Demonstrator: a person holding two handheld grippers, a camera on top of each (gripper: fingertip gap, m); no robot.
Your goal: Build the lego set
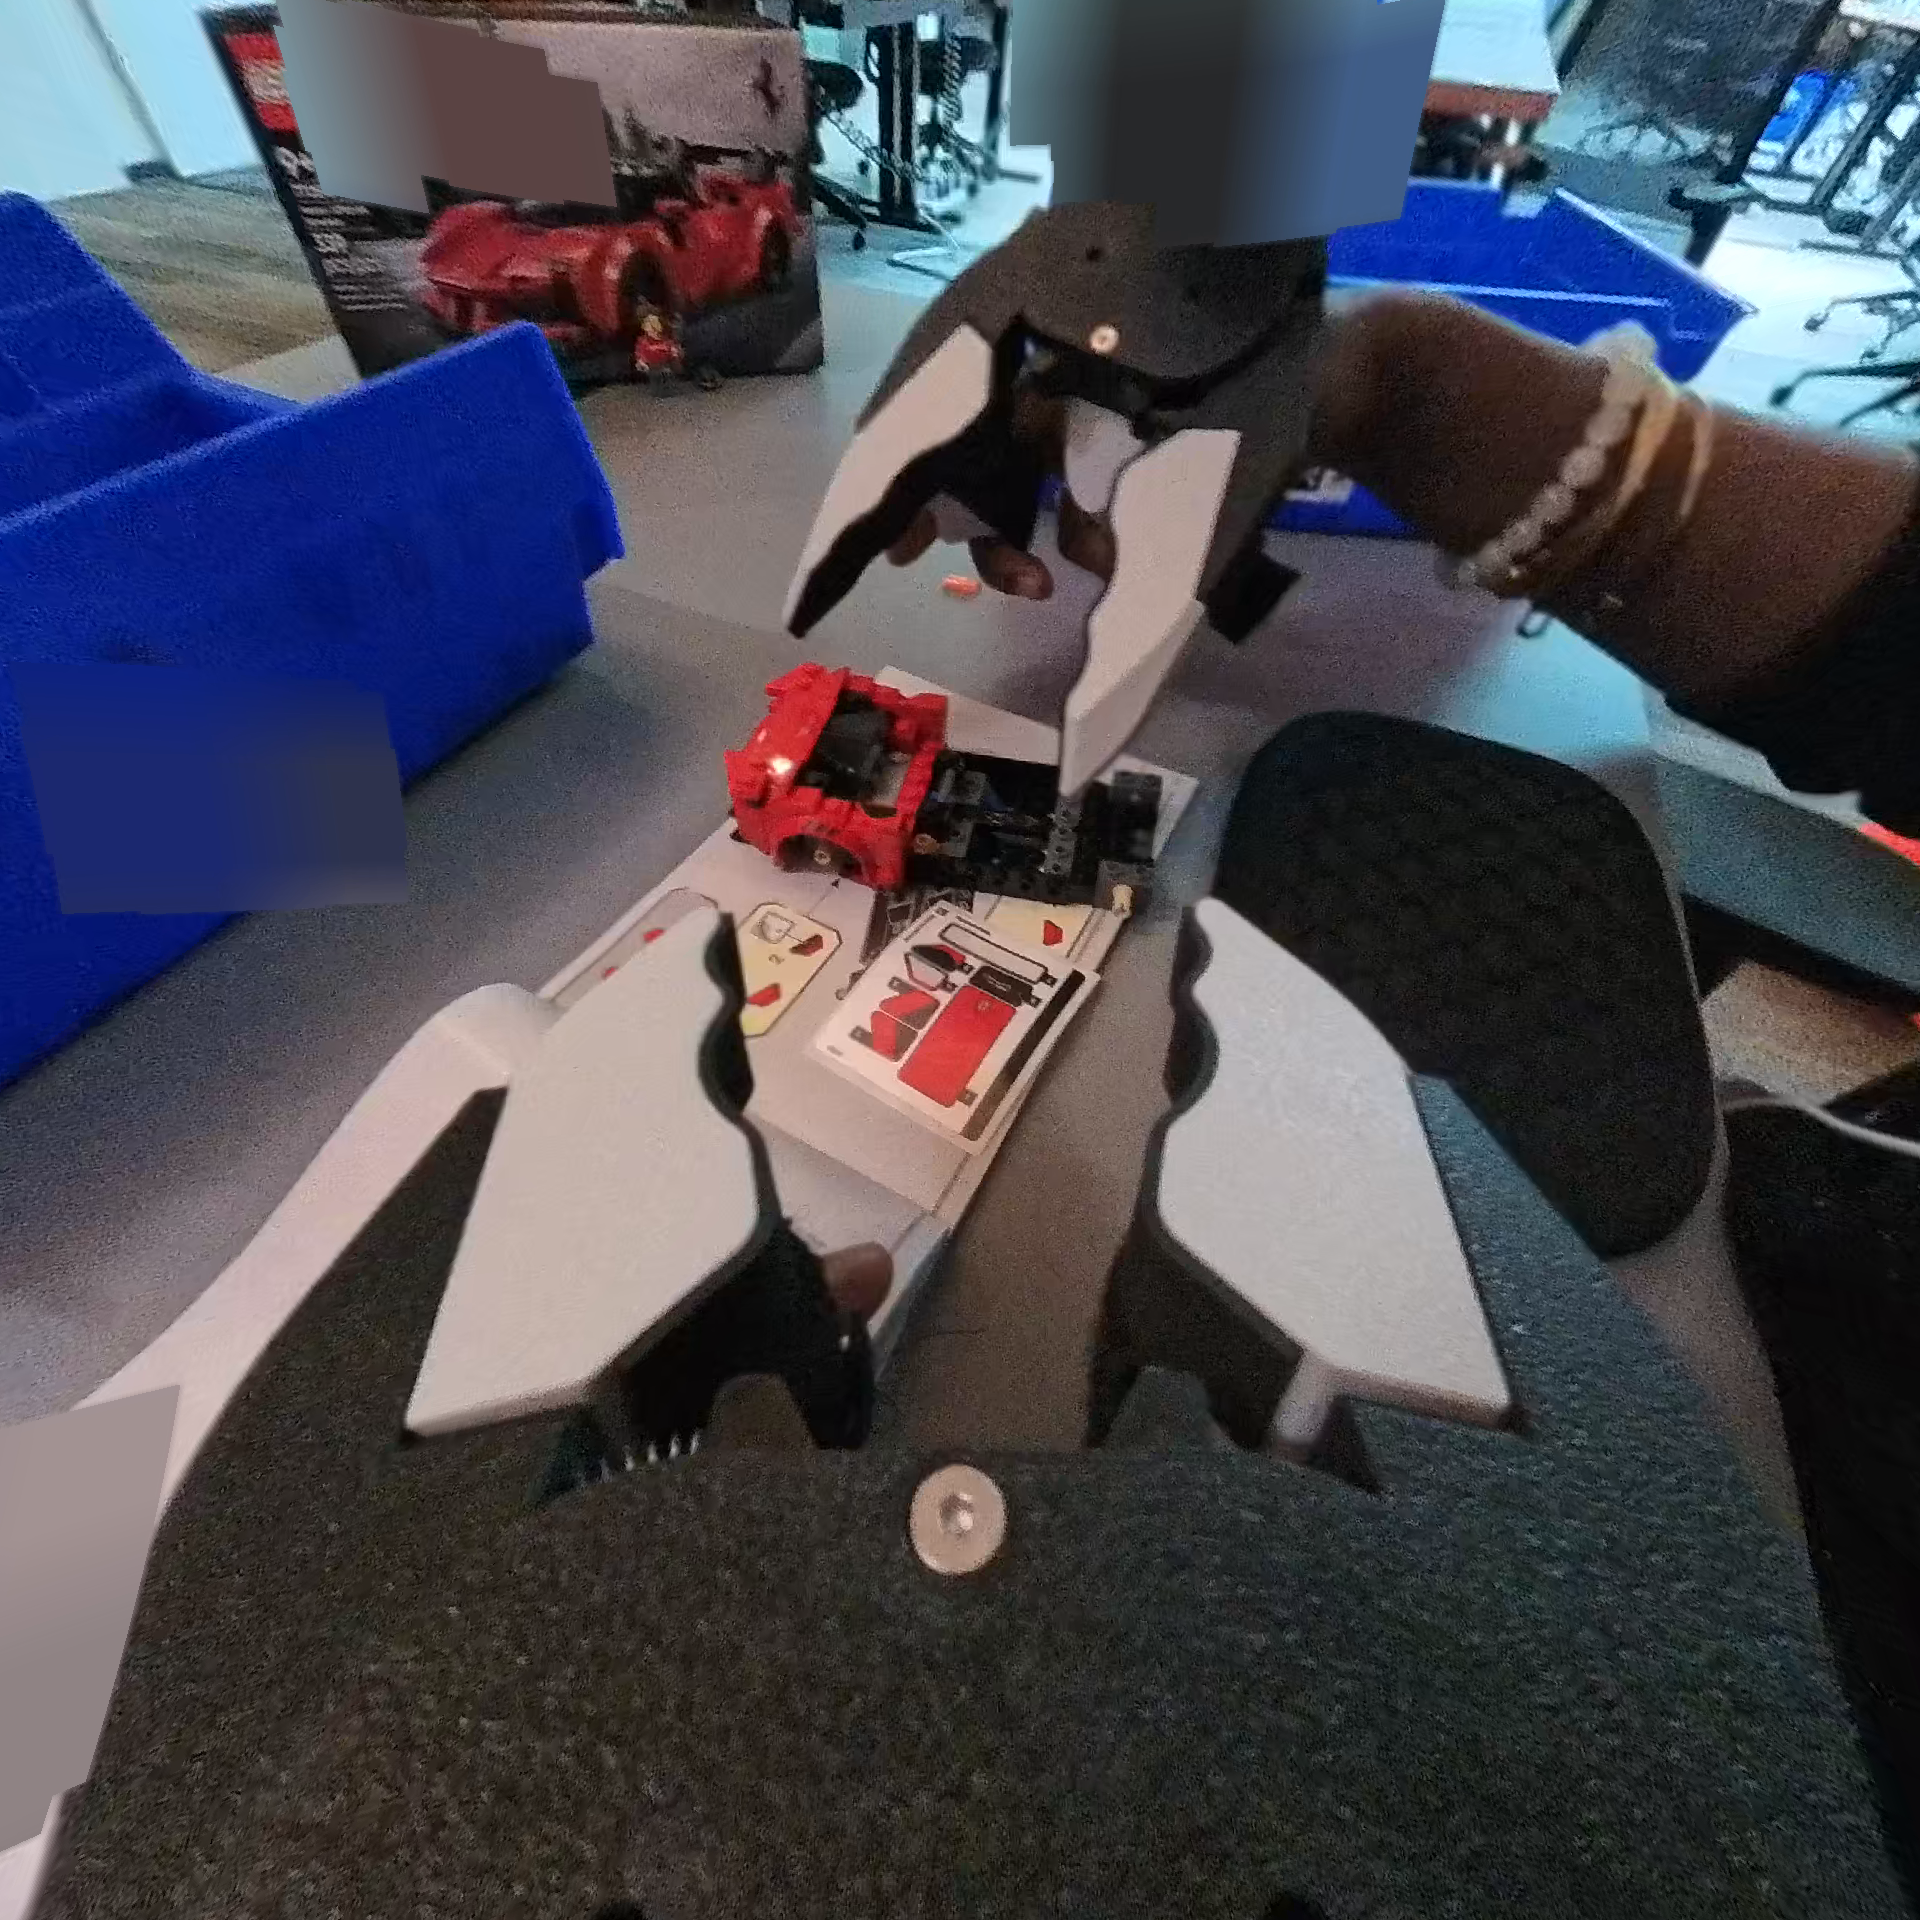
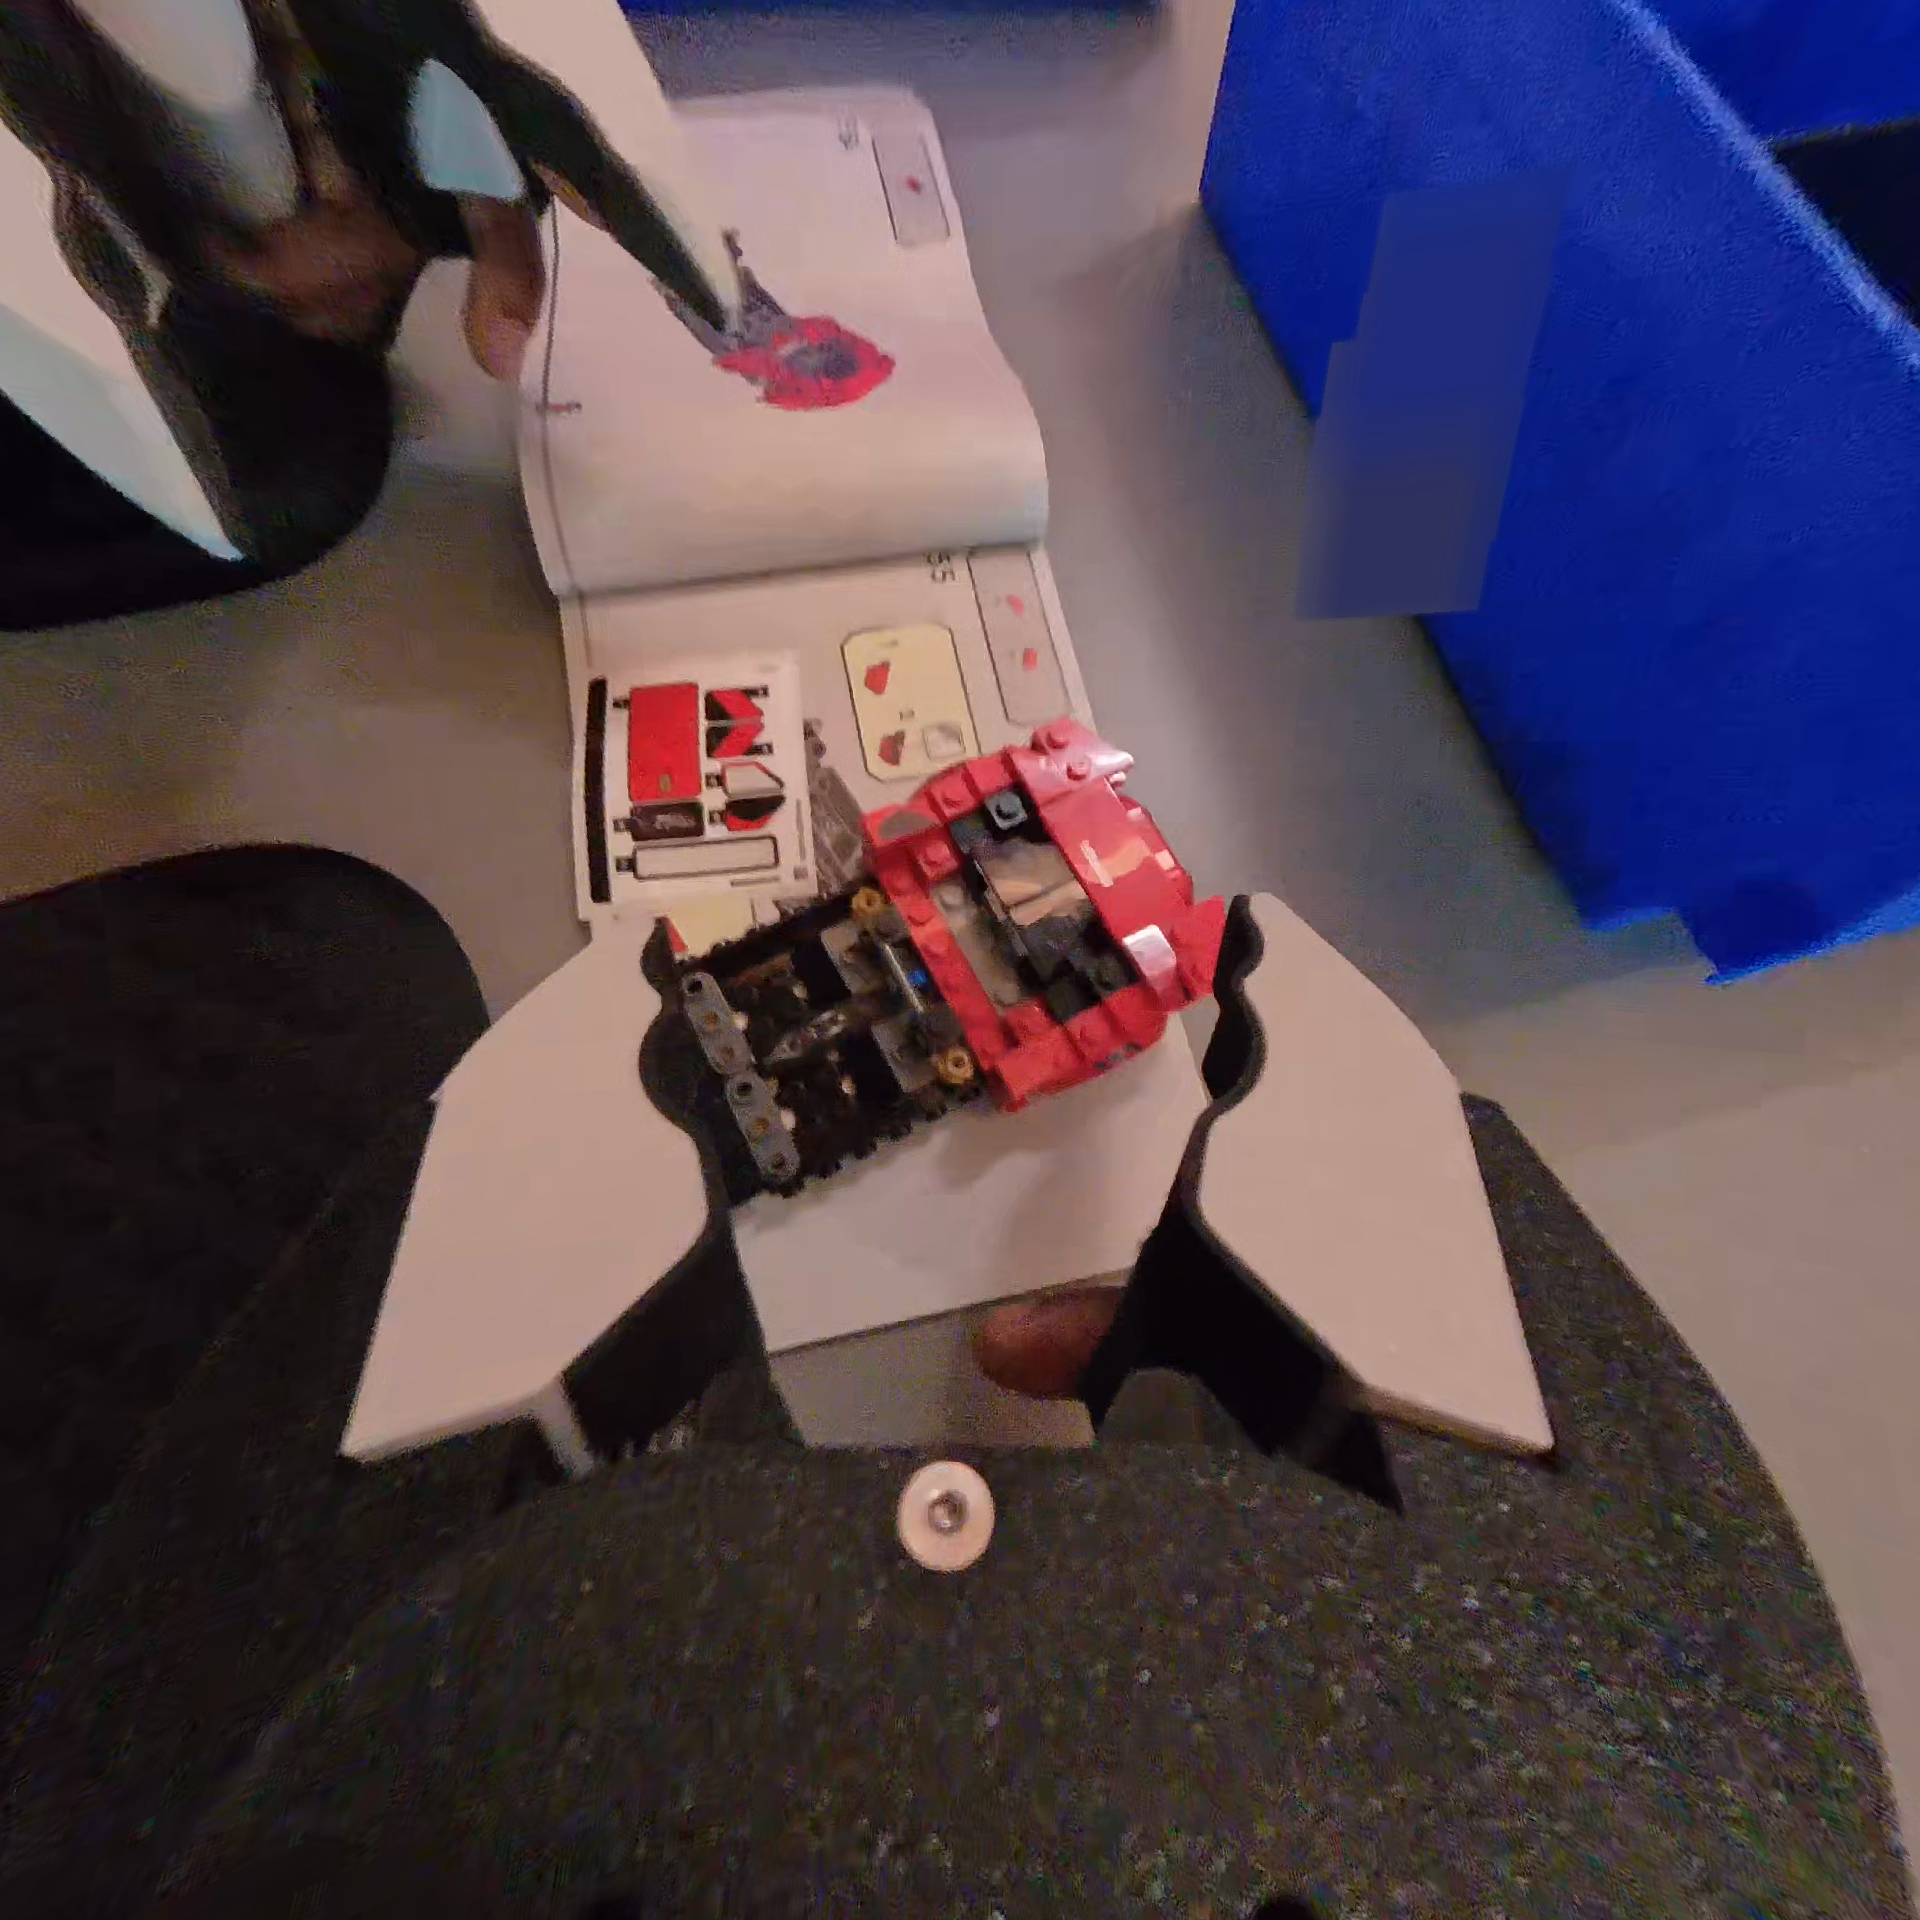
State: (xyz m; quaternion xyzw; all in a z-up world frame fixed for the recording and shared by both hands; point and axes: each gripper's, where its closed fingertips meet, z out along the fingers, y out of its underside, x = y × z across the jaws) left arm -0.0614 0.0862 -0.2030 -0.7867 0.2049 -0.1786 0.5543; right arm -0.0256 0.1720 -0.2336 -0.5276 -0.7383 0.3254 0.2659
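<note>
1. We are holding the right gripper [image 2: 940,1029] over the half-built car [image 2: 940,977], fingers apart around its black chassis; it is lying on the open instruction booklet [image 2: 790,468] on the surface.
2. The left gripper [image 1: 951,997], fingers apart and empty, is hanging near the sticker sheet [image 1: 951,1023].
3. Pressing unevenly could be tilting the car on the booklet or popping off red bricks.
4. We cannot tell whether a finger is touching the chassis.

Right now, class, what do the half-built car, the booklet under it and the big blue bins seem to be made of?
Half-built car: hard glossy plastic, likely; studs and sharp highlights show.
Booklet: thin matte paper; its page curls at the fold.
Blue bins: probably moulded plastic with a dull, grainy finish, though the blur leaves that open.
</note>
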